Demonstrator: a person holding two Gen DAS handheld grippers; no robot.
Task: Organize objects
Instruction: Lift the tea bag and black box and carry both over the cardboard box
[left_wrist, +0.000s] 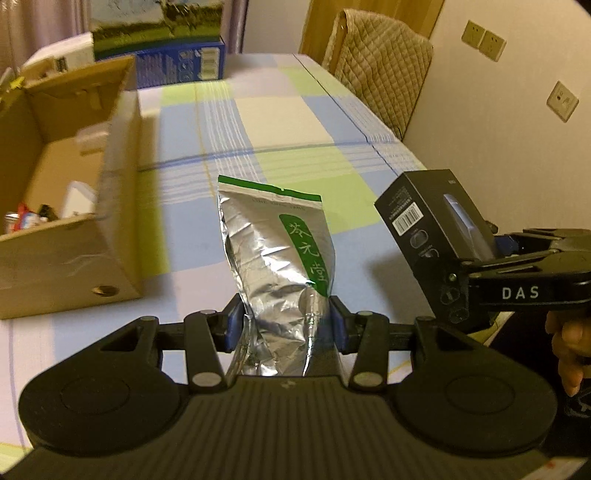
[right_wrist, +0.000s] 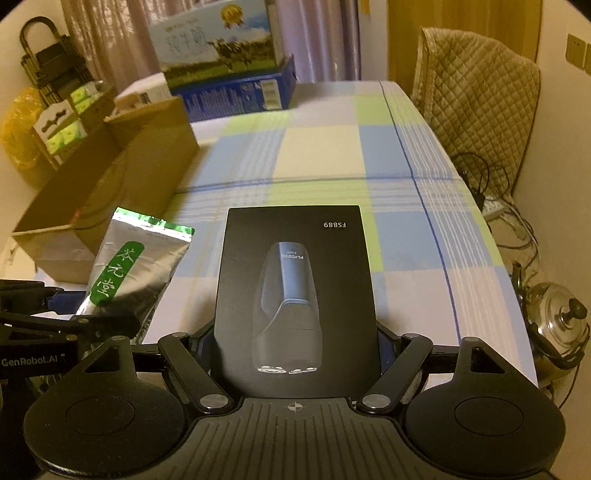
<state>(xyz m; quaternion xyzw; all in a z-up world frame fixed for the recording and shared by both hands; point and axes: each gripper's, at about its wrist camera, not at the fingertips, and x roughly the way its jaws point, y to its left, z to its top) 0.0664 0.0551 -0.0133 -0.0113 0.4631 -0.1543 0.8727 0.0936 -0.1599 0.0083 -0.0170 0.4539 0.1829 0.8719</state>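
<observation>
Foil pouch (left_wrist: 277, 269) with a green label stands pinched between the blue pads (left_wrist: 233, 325) of the left gripper (left_wrist: 284, 325), whose jaws are closed down on its crumpled lower part; the pouch is held above the checked tablecloth (left_wrist: 295, 122), to the right of the carton (left_wrist: 70, 206). Right of the pouch, and further from the carton, the right gripper (right_wrist: 295, 343) clamps a black shaver box (right_wrist: 295, 295) by its two side edges (jaws set fairly wide, closed on the box), the printed face up and "FS889" reading upside down in the right wrist view. In the left wrist view the same box (left_wrist: 439, 229) shows tilted, barcode side toward the pouch, apart from it. The carton sits open on the cloth with small items in its bottom, too blurred to name. Beyond the carton, a blue box (right_wrist: 240, 92) carries a milk case (right_wrist: 218, 40). Across the table from the carton stands a chair with a quilted cover (right_wrist: 476, 99).
</observation>
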